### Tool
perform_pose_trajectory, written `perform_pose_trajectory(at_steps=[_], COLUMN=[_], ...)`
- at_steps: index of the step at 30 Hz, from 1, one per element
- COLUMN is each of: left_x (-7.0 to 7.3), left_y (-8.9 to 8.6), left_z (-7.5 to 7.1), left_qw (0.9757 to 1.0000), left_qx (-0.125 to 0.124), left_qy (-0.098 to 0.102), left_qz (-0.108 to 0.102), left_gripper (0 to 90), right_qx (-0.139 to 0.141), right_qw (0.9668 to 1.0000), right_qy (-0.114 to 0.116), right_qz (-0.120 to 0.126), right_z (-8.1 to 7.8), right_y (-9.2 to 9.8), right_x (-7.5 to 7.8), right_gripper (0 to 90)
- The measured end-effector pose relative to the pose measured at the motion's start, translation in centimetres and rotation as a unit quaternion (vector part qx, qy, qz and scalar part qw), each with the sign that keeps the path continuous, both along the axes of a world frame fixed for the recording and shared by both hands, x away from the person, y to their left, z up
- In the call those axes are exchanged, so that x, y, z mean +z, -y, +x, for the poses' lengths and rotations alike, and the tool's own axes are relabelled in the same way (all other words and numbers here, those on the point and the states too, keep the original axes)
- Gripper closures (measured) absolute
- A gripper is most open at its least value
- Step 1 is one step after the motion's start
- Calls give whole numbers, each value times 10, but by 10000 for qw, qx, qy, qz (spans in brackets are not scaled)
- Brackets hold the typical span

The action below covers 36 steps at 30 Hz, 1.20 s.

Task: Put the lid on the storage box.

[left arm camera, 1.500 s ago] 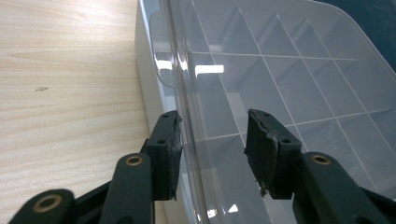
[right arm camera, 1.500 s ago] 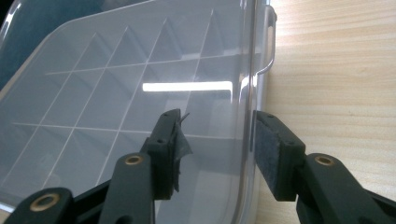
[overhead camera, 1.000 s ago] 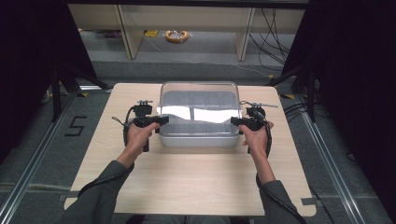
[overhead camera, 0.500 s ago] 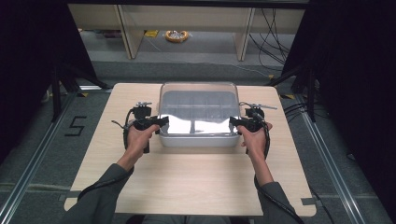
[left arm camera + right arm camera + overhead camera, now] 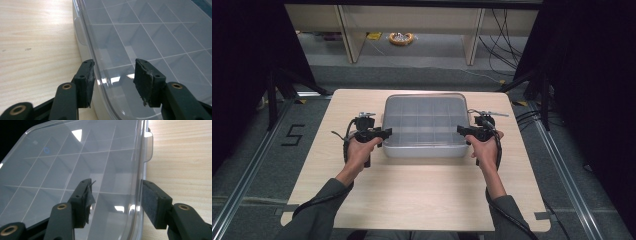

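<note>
Compartment box (image 5: 424, 125) alone on table (image 5: 412, 195)

Black two-jaw left gripper (image 5: 113, 75) straddles the rim of a clear plastic compartment box (image 5: 150, 37) on a pale wooden table (image 5: 35, 42), jaws parted after closing slightly.
</note>
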State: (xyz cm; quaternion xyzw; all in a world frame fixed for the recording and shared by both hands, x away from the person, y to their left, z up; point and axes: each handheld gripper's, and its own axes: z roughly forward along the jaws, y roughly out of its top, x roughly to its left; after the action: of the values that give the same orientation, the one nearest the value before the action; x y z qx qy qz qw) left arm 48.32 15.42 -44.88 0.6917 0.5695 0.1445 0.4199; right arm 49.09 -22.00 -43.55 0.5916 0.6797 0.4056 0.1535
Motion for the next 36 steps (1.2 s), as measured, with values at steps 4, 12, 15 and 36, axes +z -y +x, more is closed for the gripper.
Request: perform_pose_trajectory(at_steps=[4,12,15,36], left_x=[-1,-2,-3,8], left_y=[-3,-8,-8,-18], left_z=[-4,-12,-12,31], left_qw=[9998,9992,9991,9937], left_qx=[-60,-201,-205,361], left_qy=[-103,-211,-221,-262], left_qz=[-147,-262,-312,-1023], left_gripper=[489,491,493,443], right_qx=[76,532,209,-208], right_qw=[9992,9976,9973,9989], right_qy=[-362,-317,-510,-276], right_qz=[-115,-324,-481,316], right_z=[-1,1,-2,32], right_y=[-3,7,0,27], right_x=[6,7,8,8], right_gripper=[408,398,426,453])
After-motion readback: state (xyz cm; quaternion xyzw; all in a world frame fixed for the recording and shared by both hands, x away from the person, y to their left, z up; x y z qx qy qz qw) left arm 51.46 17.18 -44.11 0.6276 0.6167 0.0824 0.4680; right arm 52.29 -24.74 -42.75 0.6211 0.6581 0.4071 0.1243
